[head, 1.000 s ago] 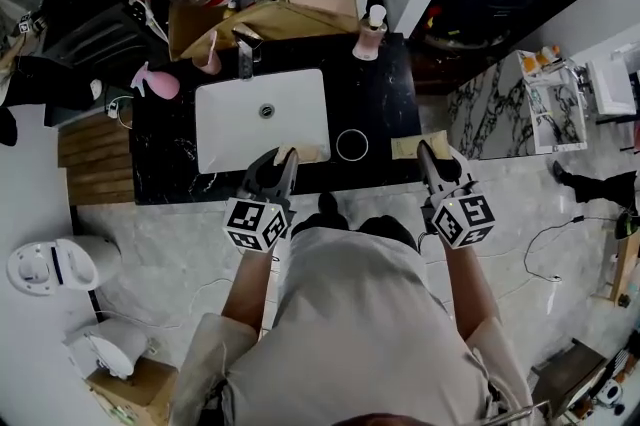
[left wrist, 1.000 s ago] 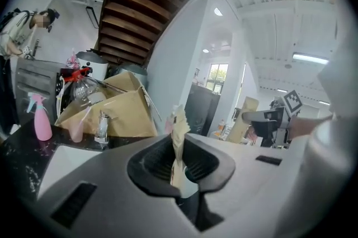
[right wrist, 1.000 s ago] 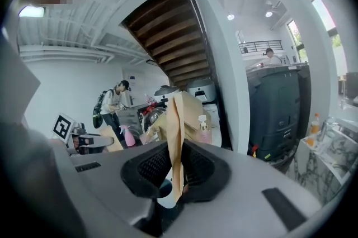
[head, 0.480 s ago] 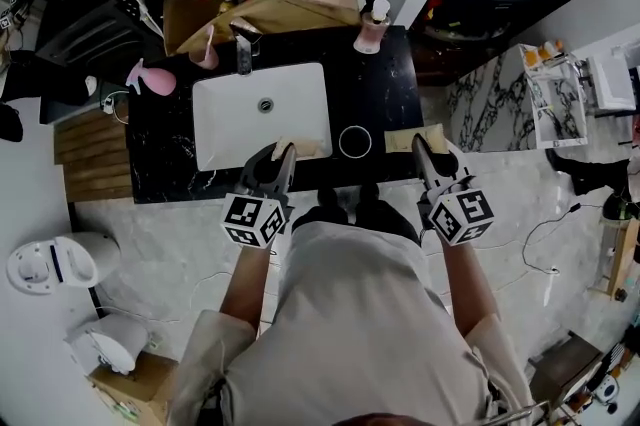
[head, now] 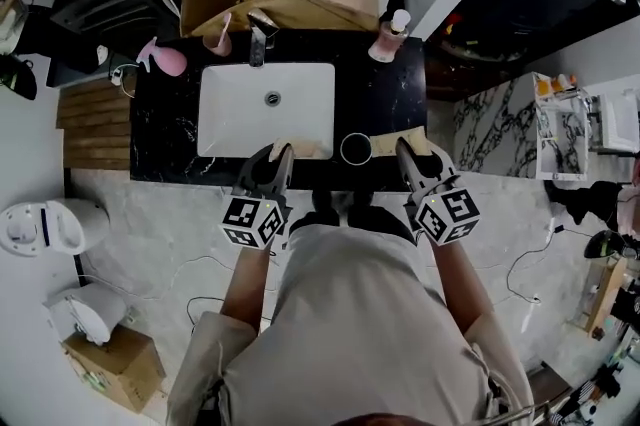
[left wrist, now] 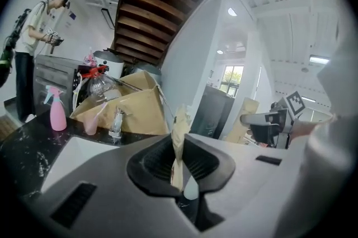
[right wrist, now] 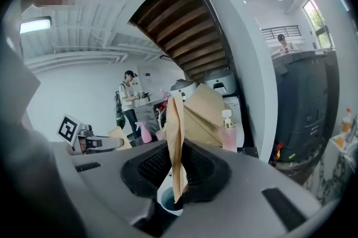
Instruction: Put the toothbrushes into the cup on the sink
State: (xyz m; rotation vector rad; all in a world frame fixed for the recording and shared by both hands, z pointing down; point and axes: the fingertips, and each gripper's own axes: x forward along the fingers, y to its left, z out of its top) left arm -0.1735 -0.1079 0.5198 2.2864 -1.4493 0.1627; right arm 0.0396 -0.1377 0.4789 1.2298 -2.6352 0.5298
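Note:
A white cup (head: 353, 149) stands on the black sink counter (head: 378, 99), right of the white basin (head: 266, 109). My left gripper (head: 279, 154) is shut on a tan paper-wrapped toothbrush (head: 303, 150) at the basin's front edge, left of the cup. The left gripper view shows that packet (left wrist: 179, 139) upright between the jaws. My right gripper (head: 407, 152) is shut on a second tan-wrapped toothbrush (head: 392, 143) just right of the cup. In the right gripper view this packet (right wrist: 175, 136) hangs over the cup (right wrist: 168, 201).
At the counter's back stand a tap (head: 258, 39), a pink spray bottle (head: 165, 59), a pink cup (head: 218, 41) and a pink pump bottle (head: 390, 39). A cardboard box (head: 300, 4) sits behind. A person (left wrist: 33, 47) stands far left of the counter.
My right gripper has moved left with its packet, closer to the cup. The left gripper has stayed at the basin's front edge. The head view has shifted slightly.

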